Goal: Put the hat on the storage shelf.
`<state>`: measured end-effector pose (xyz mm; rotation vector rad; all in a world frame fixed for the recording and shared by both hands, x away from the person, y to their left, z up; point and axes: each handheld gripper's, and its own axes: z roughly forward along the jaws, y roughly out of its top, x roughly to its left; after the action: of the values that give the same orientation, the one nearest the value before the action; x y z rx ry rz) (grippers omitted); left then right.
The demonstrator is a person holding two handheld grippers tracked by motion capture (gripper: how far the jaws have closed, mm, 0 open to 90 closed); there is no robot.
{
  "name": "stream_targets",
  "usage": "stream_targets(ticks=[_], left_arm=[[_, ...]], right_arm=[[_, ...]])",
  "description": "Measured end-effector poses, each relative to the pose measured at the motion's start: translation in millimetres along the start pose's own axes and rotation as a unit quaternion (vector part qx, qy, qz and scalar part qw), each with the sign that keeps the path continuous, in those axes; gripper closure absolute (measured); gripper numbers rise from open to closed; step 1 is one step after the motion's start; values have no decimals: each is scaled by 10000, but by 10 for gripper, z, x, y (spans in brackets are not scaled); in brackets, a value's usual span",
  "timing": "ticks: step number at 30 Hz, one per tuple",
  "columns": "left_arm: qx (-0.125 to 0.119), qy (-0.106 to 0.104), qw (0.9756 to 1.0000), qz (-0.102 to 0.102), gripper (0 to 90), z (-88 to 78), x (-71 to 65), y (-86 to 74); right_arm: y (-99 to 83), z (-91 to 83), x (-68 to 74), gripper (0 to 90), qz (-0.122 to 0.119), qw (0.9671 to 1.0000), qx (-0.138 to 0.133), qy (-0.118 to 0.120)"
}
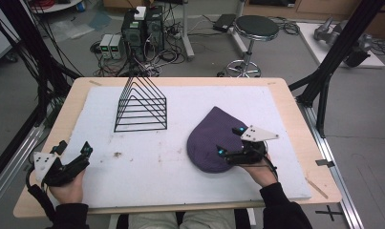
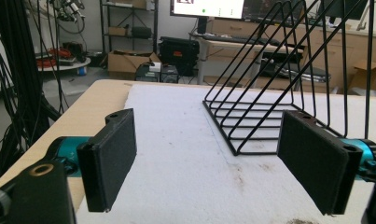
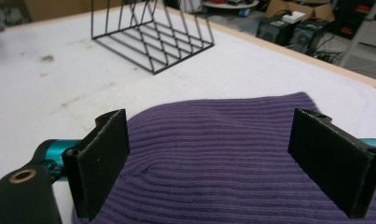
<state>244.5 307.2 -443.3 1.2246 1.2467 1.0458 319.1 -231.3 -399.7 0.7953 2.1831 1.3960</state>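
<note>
At the near left corner of the surface (image 1: 295,119), a hand holds the left gripper (image 1: 74,153) low over the white mat (image 1: 147,167), its fingers (image 2: 112,158) spread wide with nothing between them; in the left gripper view only bare, slightly stained mat lies in the gap. Toward the near right, the right gripper (image 1: 227,141) sits over the near edge of a purple ribbed beanie (image 1: 211,138), held by the other hand (image 1: 262,172), with the grey three-cornered plate (image 1: 258,134) on top of it. Its fingers (image 3: 101,161) also stand wide apart, one to each side of the knit fabric, and the right gripper view shows them straddling the beanie (image 3: 232,158) without pinching it; whether they touch the cloth cannot be told. The beanie lies flat on the mat, its rounded open end toward the near edge and its narrower crown pointing toward the far edge, right of the surface's middle. Farther back, left of centre and well apart from the beanie, stands a black wire rack (image 1: 141,107) of triangular dividers, upright on the mat, its slots empty. Beyond the far edge of the surface, a round black stool (image 1: 256,27) stands on the floor.
</note>
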Motion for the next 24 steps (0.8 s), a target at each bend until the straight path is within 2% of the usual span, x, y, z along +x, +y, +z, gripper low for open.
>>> stream_targets(ticks=[1,6,7,10,11,12,13,14,17,19,21,22,24], left_arm=[[-4,0,10000,0,201,2,-2,-1],[11,-16,10000,-1,201,7,-5,-2],[19,-11,10000,2,200,8,-5,-2],[25,-23,10000,-3,199,15,-4,-5],[25,-23,10000,-3,200,15,-4,-5],[19,-25,10000,-7,200,17,-5,-5],[19,-25,10000,-7,201,17,-5,-5],[25,-28,10000,-4,200,17,-4,-5],[17,-40,10000,9,201,16,-6,-5],[10,-42,10000,-9,202,17,-5,-5],[9,-40,10000,-24,202,19,-3,-6],[12,-39,10000,-31,202,18,-2,-6],[21,-23,10000,-31,202,17,0,-6]], right_arm=[[0,0,0,117,0,10000,0,0],[11,80,72,117,-343,9973,394,507],[8,104,92,117,-471,9956,515,622],[-9,160,134,118,-648,9916,741,842],[-9,160,134,118,-648,9916,741,842],[-29,207,158,117,-760,9883,902,964],[-29,207,158,117,-760,9883,902,964],[-45,252,179,117,-870,9854,1030,1037],[-47,289,198,118,-967,9830,1075,1128],[-43,306,211,118,-1134,9804,1109,1172],[-41,317,229,118,-1249,9790,1091,1186],[-41,317,229,118,-1249,9790,1091,1186],[-43,335,236,118,-1296,9770,1117,1271]])
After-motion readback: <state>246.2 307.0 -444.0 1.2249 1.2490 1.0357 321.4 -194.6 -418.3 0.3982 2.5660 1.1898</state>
